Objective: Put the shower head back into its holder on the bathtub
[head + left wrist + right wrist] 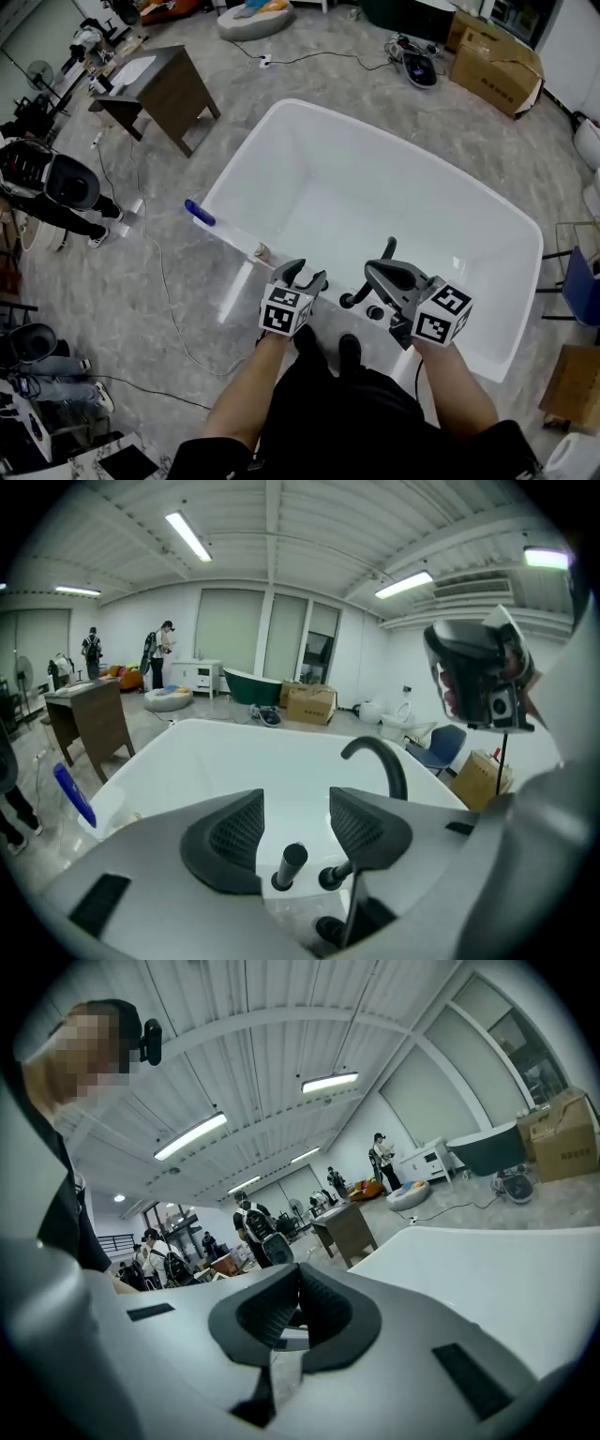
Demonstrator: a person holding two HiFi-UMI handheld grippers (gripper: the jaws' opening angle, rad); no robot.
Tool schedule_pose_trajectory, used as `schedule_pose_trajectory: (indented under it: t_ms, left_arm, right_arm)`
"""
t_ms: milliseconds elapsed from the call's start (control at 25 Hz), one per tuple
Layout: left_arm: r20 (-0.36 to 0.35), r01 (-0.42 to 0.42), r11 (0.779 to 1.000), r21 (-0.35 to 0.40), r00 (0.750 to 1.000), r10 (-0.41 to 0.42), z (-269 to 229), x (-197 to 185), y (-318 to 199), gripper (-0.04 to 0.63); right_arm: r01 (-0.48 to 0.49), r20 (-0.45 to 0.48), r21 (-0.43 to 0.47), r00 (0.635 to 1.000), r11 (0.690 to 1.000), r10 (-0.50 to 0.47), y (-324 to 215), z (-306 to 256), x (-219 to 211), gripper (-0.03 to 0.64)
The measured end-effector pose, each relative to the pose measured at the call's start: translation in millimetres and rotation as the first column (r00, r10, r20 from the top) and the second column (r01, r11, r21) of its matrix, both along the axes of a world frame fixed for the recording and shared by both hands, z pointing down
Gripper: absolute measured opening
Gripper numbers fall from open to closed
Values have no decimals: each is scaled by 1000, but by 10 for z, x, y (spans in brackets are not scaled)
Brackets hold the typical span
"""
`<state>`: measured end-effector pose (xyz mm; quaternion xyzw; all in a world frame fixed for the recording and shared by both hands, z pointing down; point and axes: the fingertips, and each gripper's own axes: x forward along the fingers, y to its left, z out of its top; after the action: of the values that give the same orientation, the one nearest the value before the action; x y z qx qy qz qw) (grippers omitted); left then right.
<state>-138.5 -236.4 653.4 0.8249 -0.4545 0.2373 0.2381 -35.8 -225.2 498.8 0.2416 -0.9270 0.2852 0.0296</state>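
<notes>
The black stick shower head (289, 862) stands upright in its holder on the near rim of the white bathtub (187, 726), beside a black knob (330, 878) and the curved black spout (377, 759). In the head view the shower head (354, 297) sits between my two grippers. My left gripper (295, 822) hovers above and behind it, jaws wide open with nothing between the pads; it shows at the rim's left in the head view (307, 275). My right gripper (298, 1277) has its pad tips touching and holds nothing; it hangs over the rim near the spout (380, 275).
A blue object (199, 213) lies on the tub's left rim. A brown table (159, 84) stands beyond the tub at the left. Cardboard boxes (497, 61) are at the back right, a blue chair (581, 281) is at the right, and cables cross the floor. People stand at the far left.
</notes>
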Motion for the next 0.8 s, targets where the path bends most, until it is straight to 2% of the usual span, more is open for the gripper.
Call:
schedule_pose_trajectory:
  t_ms: [240, 360, 440, 600, 720, 800]
  left_arm:
    - [-77, 76, 992, 102, 995, -68, -687, -305, -91, 232]
    - [-104, 92, 982, 164, 992, -75, -1007, -463, -181, 229]
    - [-82, 74, 975, 207, 995, -58, -1145, -561, -219, 227]
    - [14, -13, 950, 311, 1000, 9, -1341, -744, -258, 211]
    - [-19, -41, 929, 368, 998, 52, -1491, -830, -281, 159]
    - [-58, -50, 923, 381, 995, 78, -1548, -859, -311, 146]
  right_arm:
    - [16, 42, 73, 999, 997, -19, -147, -322, -298, 15]
    - [8, 50, 111, 999, 994, -13, -240, -432, -444, 15]
    - [10, 42, 133, 999, 991, -15, -270, -473, -556, 15]
    - [14, 21, 185, 1000, 983, -19, -286, -551, -813, 15]
    - [0, 3, 210, 1000, 978, 0, -298, -606, -945, 15]
    - [-18, -16, 223, 1000, 975, 22, -297, -626, -974, 15]
